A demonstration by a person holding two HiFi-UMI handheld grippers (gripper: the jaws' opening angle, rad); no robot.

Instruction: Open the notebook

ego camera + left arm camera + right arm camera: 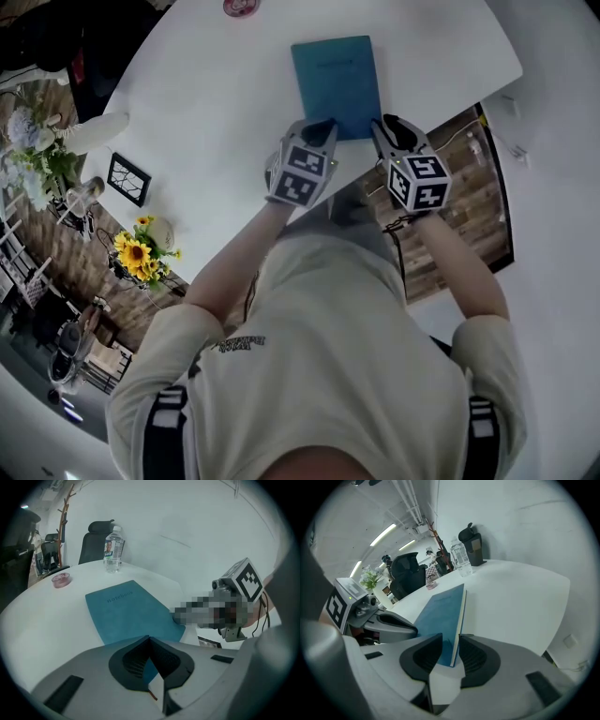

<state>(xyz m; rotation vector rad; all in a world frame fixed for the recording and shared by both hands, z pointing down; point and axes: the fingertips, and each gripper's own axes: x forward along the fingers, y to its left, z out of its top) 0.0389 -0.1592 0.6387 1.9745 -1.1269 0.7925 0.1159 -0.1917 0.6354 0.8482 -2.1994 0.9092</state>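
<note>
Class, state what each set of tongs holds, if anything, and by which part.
Left tongs grip the teal rectangular notebook at its near left corner; right tongs straddle its near right corner, open, not gripping.

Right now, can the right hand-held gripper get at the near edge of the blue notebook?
Probably yes. The right hand-held gripper has its jaws apart with the near edge of the notebook already between them, and nothing looks to be in the way.
</note>
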